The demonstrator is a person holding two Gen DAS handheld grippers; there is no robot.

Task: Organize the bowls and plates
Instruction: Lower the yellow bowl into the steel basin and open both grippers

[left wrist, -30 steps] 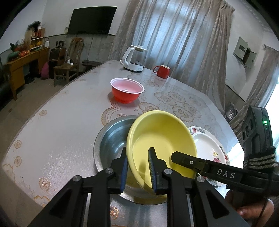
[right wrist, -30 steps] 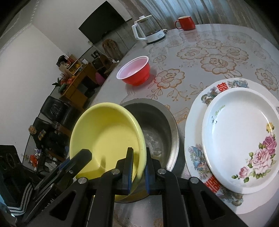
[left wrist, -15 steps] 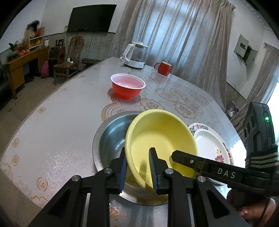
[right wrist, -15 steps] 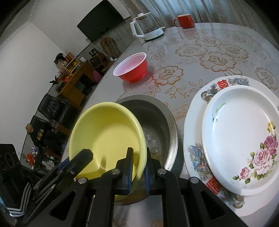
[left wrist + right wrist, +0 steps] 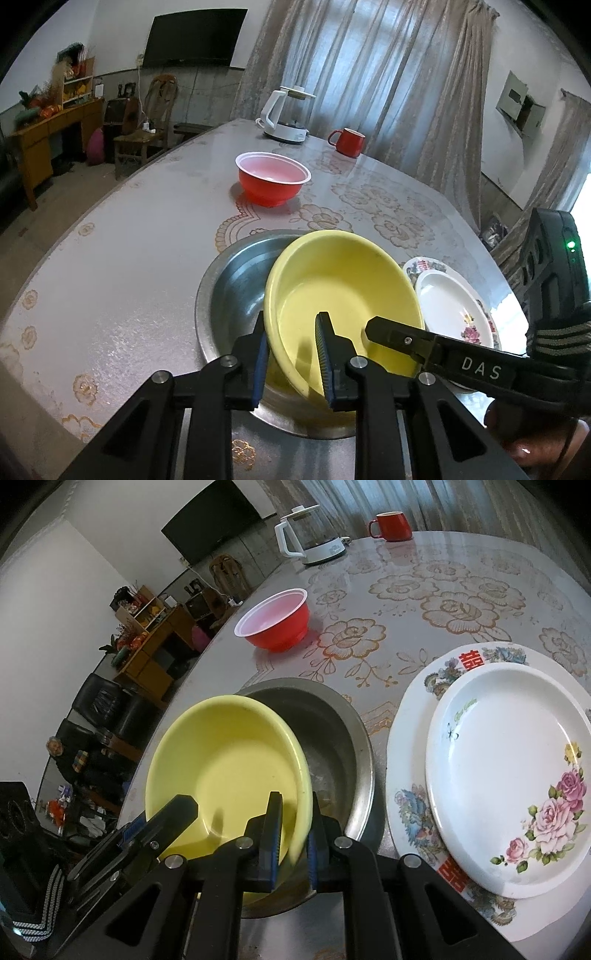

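A yellow bowl (image 5: 343, 288) (image 5: 229, 760) hangs tilted, its lower edge inside a wide steel bowl (image 5: 232, 284) (image 5: 332, 738) on the table. My left gripper (image 5: 291, 354) is shut on the yellow bowl's near-left rim, one pad outside and one inside. My right gripper (image 5: 294, 834) is shut on its right rim. A small white rose plate (image 5: 506, 775) lies stacked on a larger patterned plate (image 5: 413, 801) to the right. A red bowl (image 5: 271, 184) (image 5: 277, 624) stands farther back.
A white kettle (image 5: 284, 118) and a red mug (image 5: 349, 140) stand at the table's far end. The round table's edge (image 5: 48, 258) curves off on the left, with a chair and cabinets beyond. A hand (image 5: 517, 435) shows at the lower right.
The left view has drifted slightly. The yellow bowl stays tilted in both grips over the steel bowl.
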